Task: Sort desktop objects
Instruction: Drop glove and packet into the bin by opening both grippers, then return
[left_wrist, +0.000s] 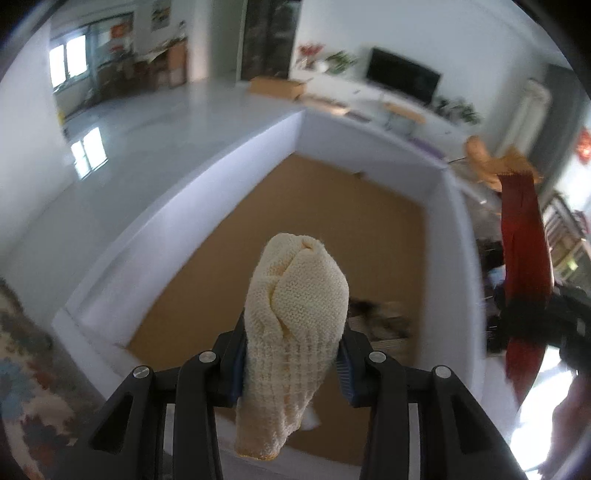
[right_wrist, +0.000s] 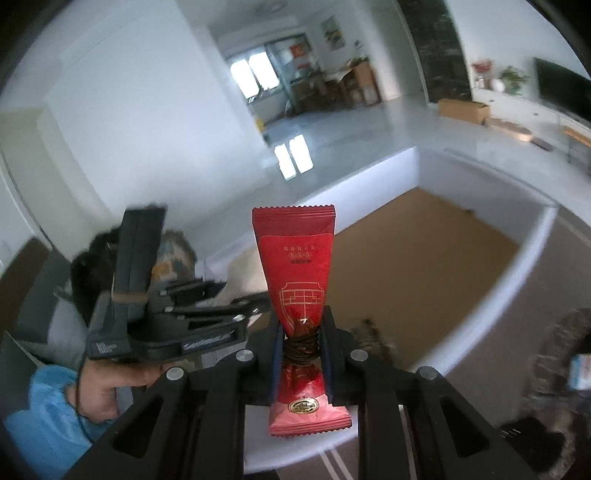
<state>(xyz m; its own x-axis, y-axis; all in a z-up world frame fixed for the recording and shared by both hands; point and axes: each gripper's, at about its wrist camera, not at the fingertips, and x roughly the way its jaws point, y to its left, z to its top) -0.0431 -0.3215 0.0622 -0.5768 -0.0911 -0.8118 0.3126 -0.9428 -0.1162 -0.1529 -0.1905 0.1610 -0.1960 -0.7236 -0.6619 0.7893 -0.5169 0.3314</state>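
My left gripper (left_wrist: 291, 354) is shut on a cream knitted glove (left_wrist: 295, 295) and holds it upright above a white box (left_wrist: 448, 221) with a brown cardboard floor. My right gripper (right_wrist: 301, 343) is shut on a red snack packet (right_wrist: 299, 258) wound with a dark cord at its waist. It holds the packet above the near left corner of the same white box (right_wrist: 532, 236). The red packet also shows at the right of the left wrist view (left_wrist: 524, 236). The left gripper tool appears at the left of the right wrist view (right_wrist: 166, 317).
A patterned item (left_wrist: 380, 321) lies on the box floor by the near right wall. A patterned cloth (left_wrist: 26, 369) covers the surface left of the box. A cardboard carton (left_wrist: 277, 86) sits on the floor beyond, and a TV (left_wrist: 402, 79) stands on a white cabinet.
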